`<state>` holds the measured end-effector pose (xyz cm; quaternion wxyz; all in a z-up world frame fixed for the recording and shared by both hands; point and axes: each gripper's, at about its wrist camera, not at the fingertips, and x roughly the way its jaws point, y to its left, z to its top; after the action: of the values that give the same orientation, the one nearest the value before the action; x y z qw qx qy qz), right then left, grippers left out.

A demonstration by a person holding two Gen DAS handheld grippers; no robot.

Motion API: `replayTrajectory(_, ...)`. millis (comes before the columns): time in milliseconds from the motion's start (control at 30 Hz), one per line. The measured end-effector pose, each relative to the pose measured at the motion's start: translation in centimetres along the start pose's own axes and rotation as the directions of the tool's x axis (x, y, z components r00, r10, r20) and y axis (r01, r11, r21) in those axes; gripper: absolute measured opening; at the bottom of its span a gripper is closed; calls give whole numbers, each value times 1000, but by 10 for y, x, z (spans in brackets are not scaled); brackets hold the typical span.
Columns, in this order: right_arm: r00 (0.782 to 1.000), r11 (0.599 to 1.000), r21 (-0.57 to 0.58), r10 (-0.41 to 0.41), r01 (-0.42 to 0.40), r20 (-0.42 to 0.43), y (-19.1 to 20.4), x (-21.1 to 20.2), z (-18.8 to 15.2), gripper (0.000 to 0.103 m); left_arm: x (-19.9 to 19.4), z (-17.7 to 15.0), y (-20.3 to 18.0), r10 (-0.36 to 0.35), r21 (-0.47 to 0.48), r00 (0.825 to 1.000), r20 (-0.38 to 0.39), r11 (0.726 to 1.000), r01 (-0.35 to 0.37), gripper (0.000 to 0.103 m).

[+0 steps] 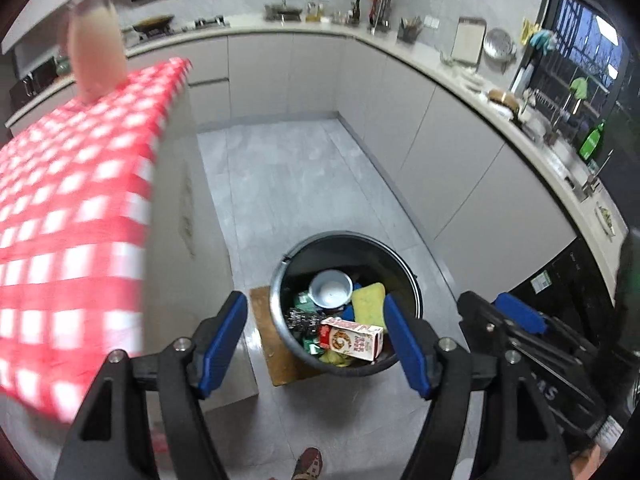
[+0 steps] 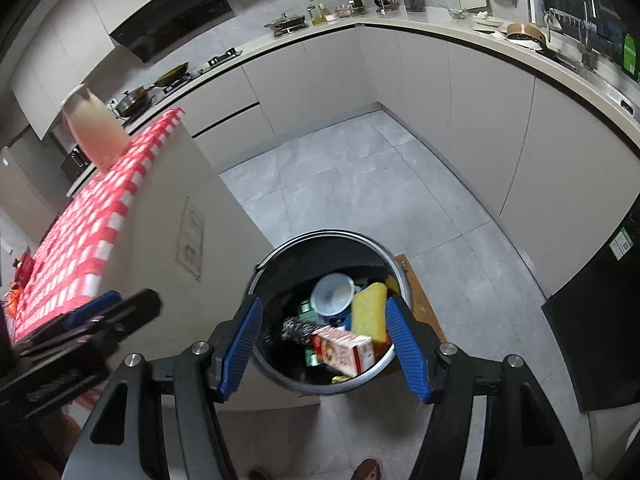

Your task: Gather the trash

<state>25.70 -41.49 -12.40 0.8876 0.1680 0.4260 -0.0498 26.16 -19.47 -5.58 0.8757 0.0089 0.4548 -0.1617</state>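
A round black trash bin stands on the grey floor below both grippers. Inside it lie a red and white carton, a yellow sponge, a white bowl, a steel scrubber and green wrappers. My left gripper hovers over the bin, open, with nothing between its blue pads. My right gripper is also above the bin, open and empty. Each gripper shows at the edge of the other's view: the right gripper, the left gripper.
An island with a red checked cloth stands left of the bin, bearing a jar of pale liquid. A wooden board lies under the bin. Cabinets curve around the floor; a black appliance is at right. A shoe shows below.
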Motion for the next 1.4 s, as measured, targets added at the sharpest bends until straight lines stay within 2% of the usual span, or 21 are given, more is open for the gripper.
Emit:
replayTrajectory(67, 1000, 1000, -4, 27, -27, 12, 18, -18, -8, 66, -25, -10, 12, 7, 7, 999, 33, 1000, -7, 76)
replayTrajectory(200, 997, 997, -55, 57, -54, 47, 61, -52, -37, 68, -76, -37, 49, 28, 6, 993, 115, 1000, -29, 77)
replayTrajectory(333, 995, 993, -99, 67, -59, 76, 113, -94, -85, 70, -126, -71, 95, 74, -26, 983, 168, 997, -71, 77)
replayTrajectory(467, 993, 988, -149, 66, -51, 98, 158, -135, -125, 73, -163, -97, 128, 109, -52, 976, 187, 994, -101, 77)
replayTrajectory(567, 989, 984, -175, 62, -38, 131, 183, -167, -150, 79, -184, -112, 143, 131, -65, 973, 189, 991, -121, 77)
replayTrajectory(667, 986, 977, -209, 69, -37, 150, 200, -192, -167, 80, -201, -125, 149, 158, -86, 967, 201, 986, -143, 77)
replayTrajectory(933, 973, 955, -292, 107, -44, 205, 209, -242, -179, 81, -235, -153, 131, 227, -143, 941, 251, 970, -196, 77)
replayTrajectory(1100, 965, 958, -285, 109, -38, 237, 192, -268, -179, 82, -242, -165, 108, 228, -138, 936, 267, 971, -197, 77)
replayTrajectory(1200, 964, 956, -291, 102, -27, 246, 186, -278, -178, 83, -243, -170, 102, 211, -156, 943, 257, 972, -175, 78)
replayTrajectory(1267, 962, 958, -285, 116, -42, 247, 180, -284, -178, 83, -243, -172, 97, 199, -157, 947, 252, 974, -163, 78)
replayTrajectory(1400, 960, 958, -280, 134, -62, 245, 172, -289, -183, 84, -246, -176, 88, 212, -147, 943, 256, 973, -179, 78)
